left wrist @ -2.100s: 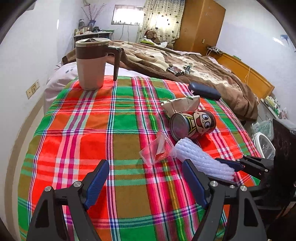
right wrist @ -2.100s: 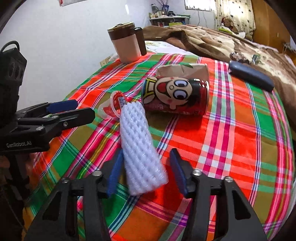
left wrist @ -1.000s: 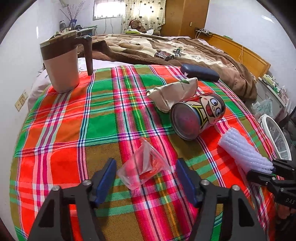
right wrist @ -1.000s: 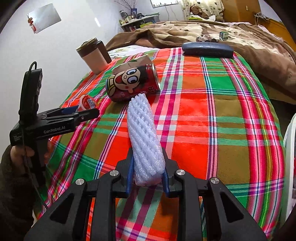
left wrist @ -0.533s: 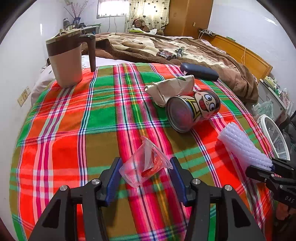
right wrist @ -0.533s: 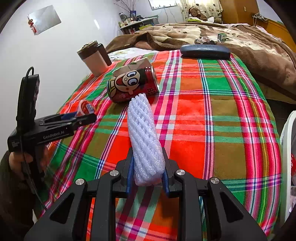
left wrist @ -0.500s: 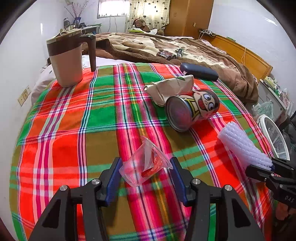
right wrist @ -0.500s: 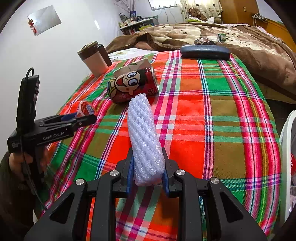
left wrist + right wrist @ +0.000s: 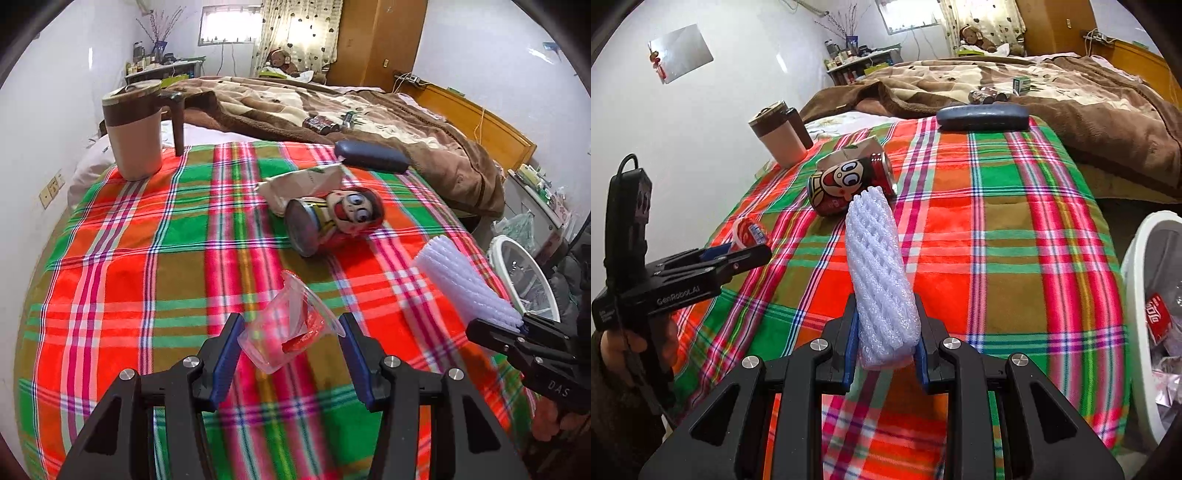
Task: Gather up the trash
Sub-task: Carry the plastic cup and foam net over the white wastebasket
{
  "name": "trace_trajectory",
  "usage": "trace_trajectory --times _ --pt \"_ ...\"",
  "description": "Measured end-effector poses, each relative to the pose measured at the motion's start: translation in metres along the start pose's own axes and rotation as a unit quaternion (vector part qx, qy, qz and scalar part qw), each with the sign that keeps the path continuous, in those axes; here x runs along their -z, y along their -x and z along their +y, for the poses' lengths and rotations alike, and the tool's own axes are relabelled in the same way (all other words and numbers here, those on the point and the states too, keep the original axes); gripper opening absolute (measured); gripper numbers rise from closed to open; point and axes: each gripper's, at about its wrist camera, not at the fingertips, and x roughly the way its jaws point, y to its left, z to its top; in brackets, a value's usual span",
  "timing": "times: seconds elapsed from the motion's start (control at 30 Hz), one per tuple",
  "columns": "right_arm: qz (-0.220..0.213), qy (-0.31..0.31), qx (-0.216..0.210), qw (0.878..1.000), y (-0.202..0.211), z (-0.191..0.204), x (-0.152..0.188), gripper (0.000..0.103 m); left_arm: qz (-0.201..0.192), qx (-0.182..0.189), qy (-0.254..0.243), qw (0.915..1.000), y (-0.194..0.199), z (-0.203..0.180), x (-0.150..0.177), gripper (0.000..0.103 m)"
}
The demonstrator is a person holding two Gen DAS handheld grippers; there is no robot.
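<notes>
You are clamping the left gripper on the clear cup: a second ago its jaws were standing wide of the cup on the plaid cloth, and they have just been closing until both blue pads meet its crumpled sides. The cup now looks lifted a little off the cloth, mouth tilted up and away from you, with a red scrap inside it. So that piece of trash is, as far as I can judge, secured.

You are also keeping the right gripper squeezed on the white foam net, gripped at its near end with the rest sticking out forward over the cloth. That grip looks the same as a second ago, but the view is now taking in more of the white bin at the right edge, already holding wrappers, so both loads seem to be heading there.

The can is lying on its side near the middle of the cloth, touching the brown paper bag behind it; both are waiting for a later trip. The mug and the dark case probably are not trash.

The thin cup could buckle or slip if you squeeze harder.
</notes>
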Motion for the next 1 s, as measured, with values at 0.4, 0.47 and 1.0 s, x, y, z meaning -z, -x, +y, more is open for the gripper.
trace_trajectory --times 0.4,0.47,1.0 --pt "-0.026 -0.021 0.017 0.999 0.031 -0.028 0.008 0.026 -0.021 0.015 -0.023 0.9994 0.025 -0.056 0.005 0.053" --pt "-0.031 -0.028 0.020 0.999 0.037 -0.035 0.009 0.026 -0.026 0.020 -0.026 0.9991 0.028 -0.064 0.005 0.053" --pt "-0.075 -0.057 0.072 0.993 0.088 -0.089 0.018 0.026 -0.040 0.057 -0.052 0.9962 0.032 -0.146 0.000 0.053"
